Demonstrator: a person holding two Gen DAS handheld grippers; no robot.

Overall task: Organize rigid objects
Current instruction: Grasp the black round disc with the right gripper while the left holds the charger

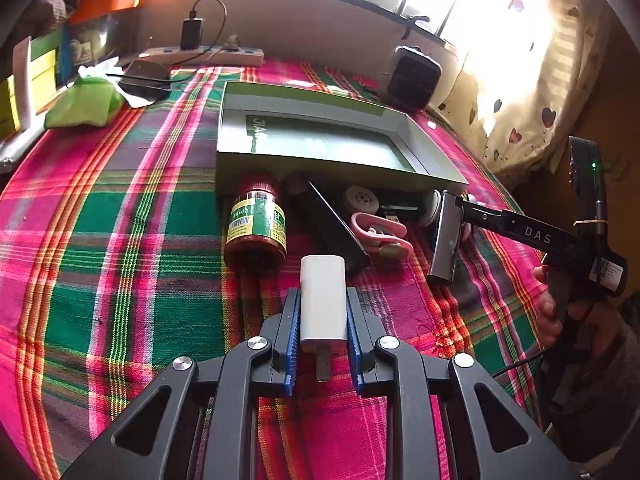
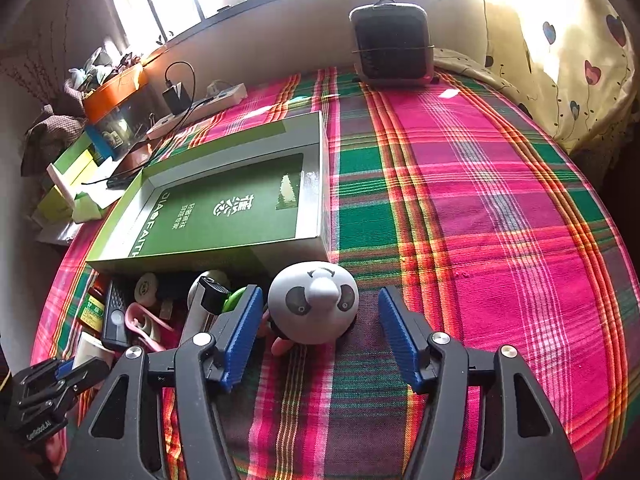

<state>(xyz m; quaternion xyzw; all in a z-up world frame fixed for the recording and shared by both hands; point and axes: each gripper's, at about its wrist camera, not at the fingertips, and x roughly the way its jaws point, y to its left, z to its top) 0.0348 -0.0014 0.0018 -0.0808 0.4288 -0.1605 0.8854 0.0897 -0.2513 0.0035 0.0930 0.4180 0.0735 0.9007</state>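
Two hand-held grippers: left (image 1: 323,320) pinches smooth white charger (image 1: 323,298); right (image 2: 320,340) spread.

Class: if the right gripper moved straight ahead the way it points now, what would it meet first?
The panda figure: it sits between the open right gripper's blue fingers, directly ahead. Beyond it, probably the green box's near wall, though depth is hard to judge.

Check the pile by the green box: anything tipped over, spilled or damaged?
The red-capped bottle lies on its side against the green box, and the pink scissors sit jumbled among the other items. The box is empty. No spill or damage shows. The left claw grips a white charger.
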